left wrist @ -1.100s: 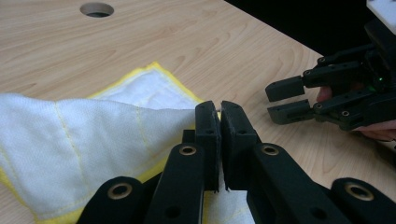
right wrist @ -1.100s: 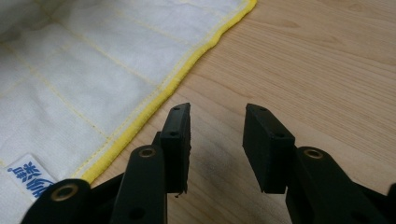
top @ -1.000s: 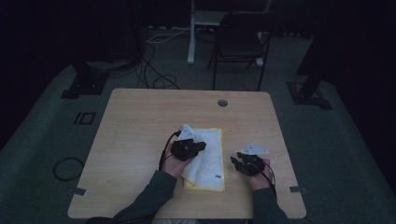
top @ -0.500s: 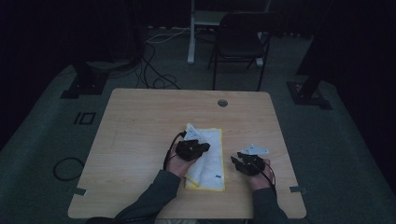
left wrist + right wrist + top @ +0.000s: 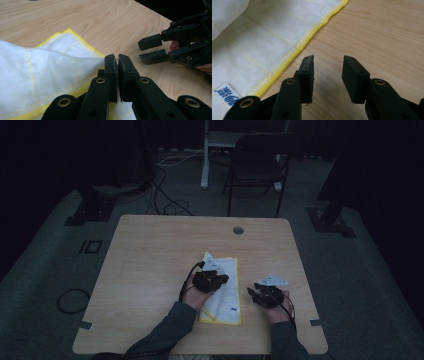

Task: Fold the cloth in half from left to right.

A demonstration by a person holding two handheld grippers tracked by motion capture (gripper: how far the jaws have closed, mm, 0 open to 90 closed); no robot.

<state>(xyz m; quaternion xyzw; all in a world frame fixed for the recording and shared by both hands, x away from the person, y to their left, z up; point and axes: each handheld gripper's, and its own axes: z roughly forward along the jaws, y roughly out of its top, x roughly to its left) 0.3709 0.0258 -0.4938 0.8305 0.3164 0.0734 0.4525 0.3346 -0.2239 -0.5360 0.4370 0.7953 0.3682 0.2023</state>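
Change: since a second before, the left gripper had edged slightly toward the right gripper, carrying a pinched corner of the cloth with it; the right gripper had barely shifted.
Left fingers: clenched together on a thin white point of the cloth, which rose from the table in a soft peak just left of the pads.
Right fingers: released, spread apart with bare wood between them, grasping nothing; the cloth's yellow hem lay just beyond and left of the left finger.
Progress: judging by the scene, a fold was under way; one corner was lifted and drawn over the rest, but not yet laid down or pressed flat. The right gripper waited near the free edge.
Cloth look: white, woven, stitched in a faint yellow grid, bordered in bright yellow, with a small blue-printed label near one corner. It seemed thin and limp.
Cloth place: flat on the table under and ahead of the left fingers, beside the right ones.
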